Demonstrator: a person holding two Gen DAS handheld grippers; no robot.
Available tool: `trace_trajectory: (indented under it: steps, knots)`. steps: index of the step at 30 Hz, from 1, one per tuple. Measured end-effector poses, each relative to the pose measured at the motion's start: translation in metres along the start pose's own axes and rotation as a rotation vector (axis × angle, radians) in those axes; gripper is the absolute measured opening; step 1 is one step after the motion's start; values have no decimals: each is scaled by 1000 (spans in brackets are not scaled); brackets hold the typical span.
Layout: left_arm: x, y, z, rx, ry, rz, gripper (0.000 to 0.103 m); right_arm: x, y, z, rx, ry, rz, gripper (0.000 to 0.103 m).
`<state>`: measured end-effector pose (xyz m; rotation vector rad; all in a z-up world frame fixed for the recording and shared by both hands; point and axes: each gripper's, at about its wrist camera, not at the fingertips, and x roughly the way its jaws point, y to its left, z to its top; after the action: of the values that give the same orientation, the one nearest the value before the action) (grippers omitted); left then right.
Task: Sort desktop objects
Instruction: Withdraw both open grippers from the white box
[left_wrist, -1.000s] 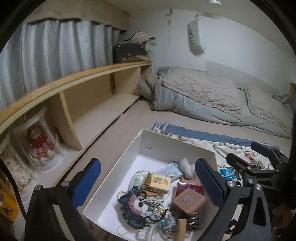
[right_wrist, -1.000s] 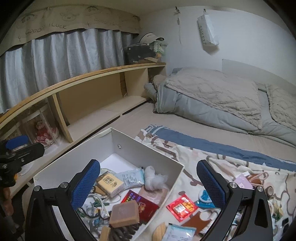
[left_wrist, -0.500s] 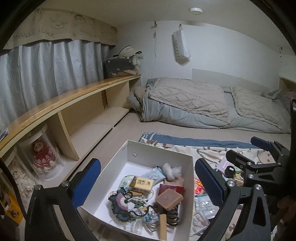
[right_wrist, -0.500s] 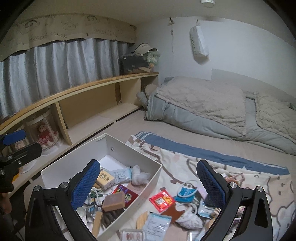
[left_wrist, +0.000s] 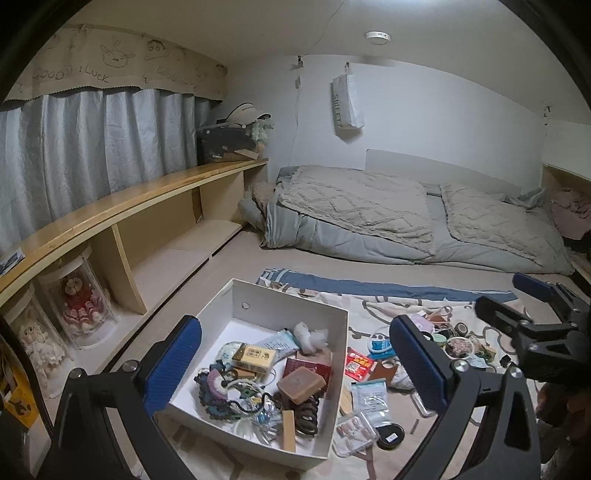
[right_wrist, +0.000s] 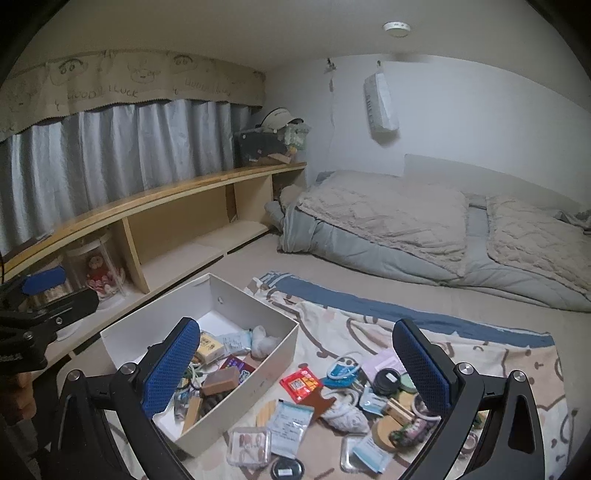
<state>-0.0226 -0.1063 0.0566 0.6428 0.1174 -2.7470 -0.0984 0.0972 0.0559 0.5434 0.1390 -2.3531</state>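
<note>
In the left wrist view, the left tool (left_wrist: 295, 358) hangs with its blue pads spread wide and nothing between them, framing the white box (left_wrist: 284, 301) at lower centre. The box is already part full: a brown soap-like block (left_wrist: 301, 380), a small yellow carton (left_wrist: 255, 357) and a tuft of white cotton (left_wrist: 310, 334) lie among tangled trinkets. It sits at the blanket's left edge, I'd guess so that loose things need only a short carry. The right tool (left_wrist: 535, 314) juts in from the right edge, above the scattered clutter.

In the right wrist view, that right tool (right_wrist: 295, 365) is likewise spread and empty, held high over the patterned blanket (right_wrist: 480, 339). Still outside the box, in the lower middle and lower right, lie a red sachet (right_wrist: 300, 384), a clear case of false nails (right_wrist: 248, 445), a black round tin (right_wrist: 386, 378) and a pale packet (right_wrist: 290, 424). The left tool (right_wrist: 44, 291) shows at the left edge. Sorting looks roughly half done; the red sachet, just beside the box wall, seems the easiest next pick.
</note>
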Motion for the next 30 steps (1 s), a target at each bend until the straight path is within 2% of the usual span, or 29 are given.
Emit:
trace_trajectory:
  steps: [4, 10, 15, 22, 30]
  knots:
    - [-10, -8, -4, -8, -2, -10, 103, -19, -8, -5, 3, -7, -1, 103]
    - [-22, -25, -14, 32, -17, 19, 103, -40, -15, -16, -12, -11, -8, 103]
    - [-26, -39, -29, 61, 11, 4, 103, -52, -18, -26, -11, 2, -1, 103]
    - [-32, -49, -46, 50, 50, -23, 103, -66, -20, -43, -14, 14, -8, 103]
    - [-37, -49, -59, 34, 74, 4, 103, -74, -10, -60, -54, 44, -33, 103]
